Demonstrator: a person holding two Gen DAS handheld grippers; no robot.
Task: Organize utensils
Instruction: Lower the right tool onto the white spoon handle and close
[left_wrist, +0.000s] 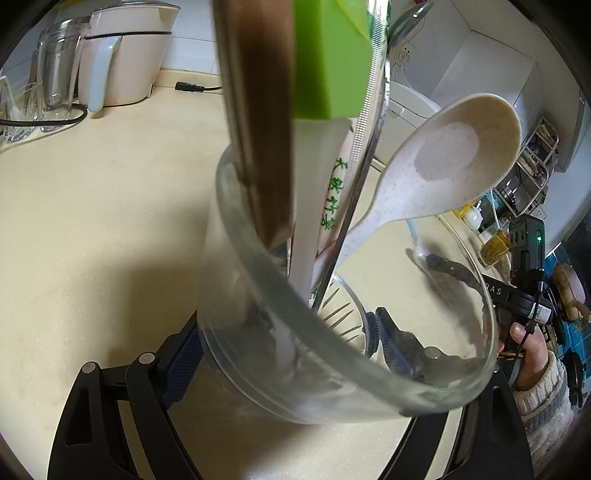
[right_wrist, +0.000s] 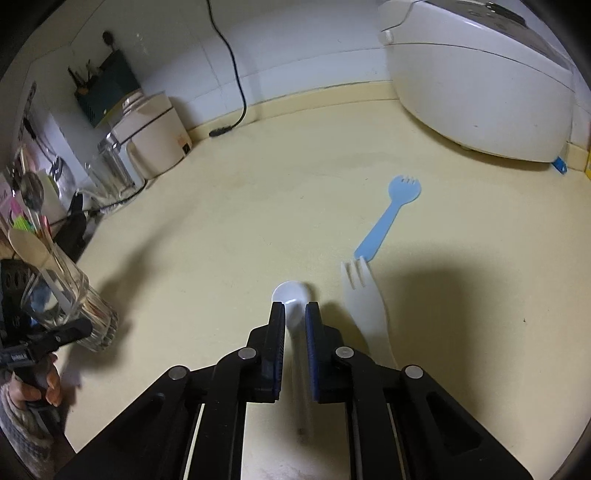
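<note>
Jaws on white spoon (right_wrist: 291, 295), R-view only

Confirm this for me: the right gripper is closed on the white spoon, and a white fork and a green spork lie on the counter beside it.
One detail is wrong: the spork is blue, not green. The right wrist view shows it lying on the counter just beyond the white fork. The rest holds: the right gripper is closed on the white spoon.
</note>
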